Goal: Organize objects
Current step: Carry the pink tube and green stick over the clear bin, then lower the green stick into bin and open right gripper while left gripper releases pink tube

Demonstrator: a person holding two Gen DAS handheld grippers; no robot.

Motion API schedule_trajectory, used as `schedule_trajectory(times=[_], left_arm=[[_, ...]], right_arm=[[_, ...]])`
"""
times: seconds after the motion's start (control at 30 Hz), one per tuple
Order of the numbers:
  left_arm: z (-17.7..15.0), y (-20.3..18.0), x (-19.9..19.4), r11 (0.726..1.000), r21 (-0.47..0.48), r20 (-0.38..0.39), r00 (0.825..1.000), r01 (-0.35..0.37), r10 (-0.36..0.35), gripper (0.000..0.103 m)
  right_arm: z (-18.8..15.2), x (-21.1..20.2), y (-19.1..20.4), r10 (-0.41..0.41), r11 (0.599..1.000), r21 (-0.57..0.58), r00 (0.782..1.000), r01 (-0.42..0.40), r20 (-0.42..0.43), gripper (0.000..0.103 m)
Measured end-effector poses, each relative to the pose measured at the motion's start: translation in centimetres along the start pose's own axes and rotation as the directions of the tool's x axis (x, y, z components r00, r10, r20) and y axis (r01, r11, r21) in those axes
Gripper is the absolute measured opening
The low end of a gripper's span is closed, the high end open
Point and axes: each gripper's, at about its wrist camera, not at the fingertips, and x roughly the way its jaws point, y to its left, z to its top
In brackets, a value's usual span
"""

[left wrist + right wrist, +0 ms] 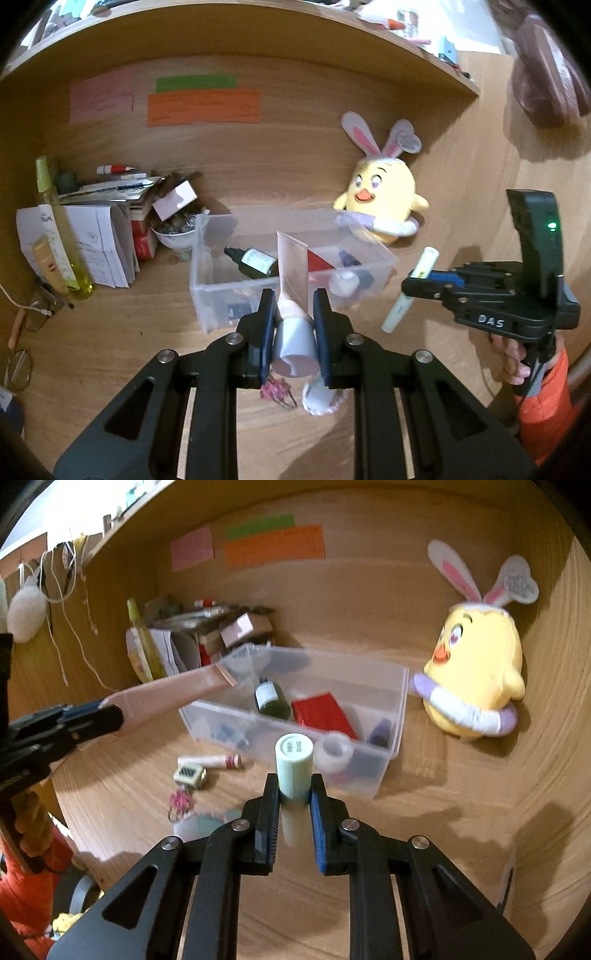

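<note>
- The left gripper (pixel 294 308) covers the neck of the pink tube (pixel 291 273) it clamps; the tube's flat end hides part of the clear bin (pixel 207 295) beyond the fingertips.
- Just below those fingers (pixel 266 314), a pink clip bundle (pixel 275 393) and a small white item (pixel 321 398) are partly hidden, and the white item cannot be identified.
- Between the right gripper's (pixel 294 788) fingers, the lower body of the pale green stick (pixel 294 771) is blurred and its cap print is unreadable.
- Writing on the coloured notes (pixel 203 105) far ahead of the fingertips is too small to read.
- The bin's frosted near wall blurs a dark item (pixel 380 733) and a blue item (pixel 225 734) inside.
- At the left edge, eyeglasses (pixel 20 369) are cut off.
</note>
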Motion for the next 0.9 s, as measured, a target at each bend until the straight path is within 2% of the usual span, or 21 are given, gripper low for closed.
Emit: schedule_trajectory(times=[0.47,0.73,0.9], left_arm=[[2.9,0.5,3.6,1.000,-0.007,-0.004,1.000,-0.021,0.021,0.020],[4.3,0.9,6.5,0.998,-0.021,-0.025,0.998,-0.065,0.064,0.020],[4.6,1.7,8.1,0.997,-0.045,-0.043,0.997,-0.060,0.058,0.020]], right_arm=[[5.1,0.2,-0.3,-0.024,1.000,0.006,0.996,0.023,0.085,0.014],[7.4,2.7,-0.1,-0.039,0.999,-0.007,0.997,0.039,0.069,0.014],[8.2,4.6,-0.1,-0.048,0.999,0.001,0.997,0.048,0.055,0.014]])
